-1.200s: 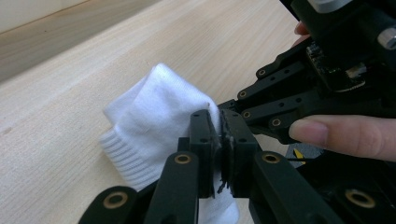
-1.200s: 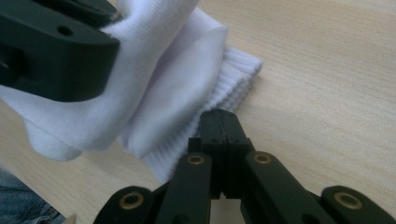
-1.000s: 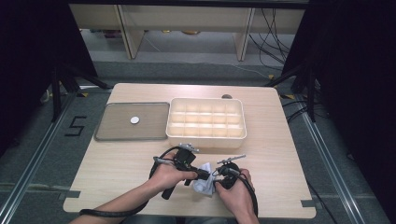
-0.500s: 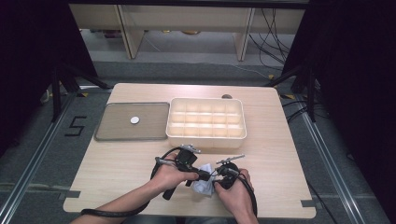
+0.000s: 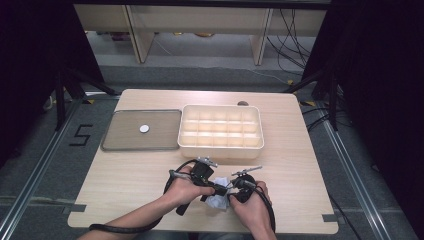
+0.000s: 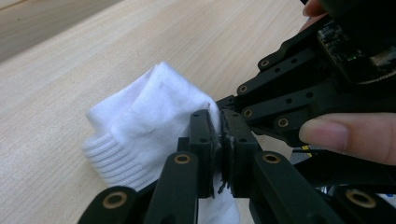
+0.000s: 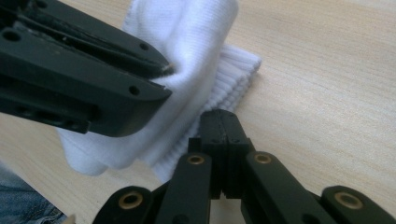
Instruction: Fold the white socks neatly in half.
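I have both tongs on one item: a white sock (image 6: pixel 144 135), bunched on the near edge of the table (image 5: pixel 125 180), midway between my two hands. The left tongs (image 6: pixel 219 135) are clamped on a fold of the sock's fabric; in the left gripper view the cloth sits pinched between the two black jaws, close to the ribbed cuff. The right tongs (image 7: pixel 223 135) are closed tight, jaws together, with their tips against the ribbed cuff of the sock; whether a thin edge of fabric is caught between them I cannot tell from the right gripper view.

Judgement on the step: this looks like the folding or bundling stage, with the sock gathered into a lump and not yet lifted clear of the table. The next move calls for one firm, confirmed grip before any lift, and for the two tongs to part without fouling each other, since they stand almost touching.

Surroundings: a cream compartment box (image 5: pixel 220 146) sits beyond the hands, well apart from the sock, its cells apparently empty. To its left, just beside it, lies a grey flat tray (image 5: pixel 115 142) carrying a small white disc (image 5: pixel 144 128).

Obstructions: none on the path from sock to box. The trailing cables (image 5: pixel 172 182) loop near the left hand and could snag the fabric.
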Motion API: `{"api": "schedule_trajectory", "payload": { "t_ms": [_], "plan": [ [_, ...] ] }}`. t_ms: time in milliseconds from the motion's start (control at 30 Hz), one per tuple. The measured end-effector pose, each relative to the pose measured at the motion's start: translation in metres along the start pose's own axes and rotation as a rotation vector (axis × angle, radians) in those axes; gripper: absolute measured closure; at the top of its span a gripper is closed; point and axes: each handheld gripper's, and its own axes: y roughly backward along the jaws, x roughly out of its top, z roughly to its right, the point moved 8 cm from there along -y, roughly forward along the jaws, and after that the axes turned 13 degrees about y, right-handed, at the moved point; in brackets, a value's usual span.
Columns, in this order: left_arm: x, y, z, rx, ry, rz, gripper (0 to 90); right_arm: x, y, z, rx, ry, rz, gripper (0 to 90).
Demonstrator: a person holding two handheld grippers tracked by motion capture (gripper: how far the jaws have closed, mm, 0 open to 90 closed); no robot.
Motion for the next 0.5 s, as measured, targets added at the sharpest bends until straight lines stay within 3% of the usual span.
{"api": "schedule_trajectory", "payload": {
  "t_ms": [100,133,200,267,367,433,500],
  "plan": [
    [0.000,-0.002,0.001,-0.014,-0.001,0.007,83.0,0.000,0.000,0.000,0.001,-0.002,-0.001,90.0],
    [-0.001,-0.002,0.000,-0.002,-0.007,0.002,83.0,0.001,-0.001,0.002,-0.003,0.023,0.013,90.0],
    [-0.001,-0.004,0.001,-0.013,-0.008,0.010,83.0,-0.001,0.000,0.002,-0.005,0.007,-0.005,90.0],
    [-0.003,-0.004,0.000,0.010,-0.015,-0.010,83.0,-0.001,0.000,0.003,-0.005,0.011,0.000,90.0],
    [-0.003,-0.005,0.000,0.008,-0.017,-0.006,82.9,0.000,0.001,0.004,0.004,0.002,0.004,89.7],
    [-0.003,-0.006,0.001,-0.009,-0.019,0.003,82.9,0.003,0.005,0.009,0.013,0.019,0.041,88.8],
    [-0.003,-0.006,0.001,0.006,-0.021,-0.002,82.8,0.009,0.014,0.017,-0.008,0.004,0.072,87.0]
  ]
}}
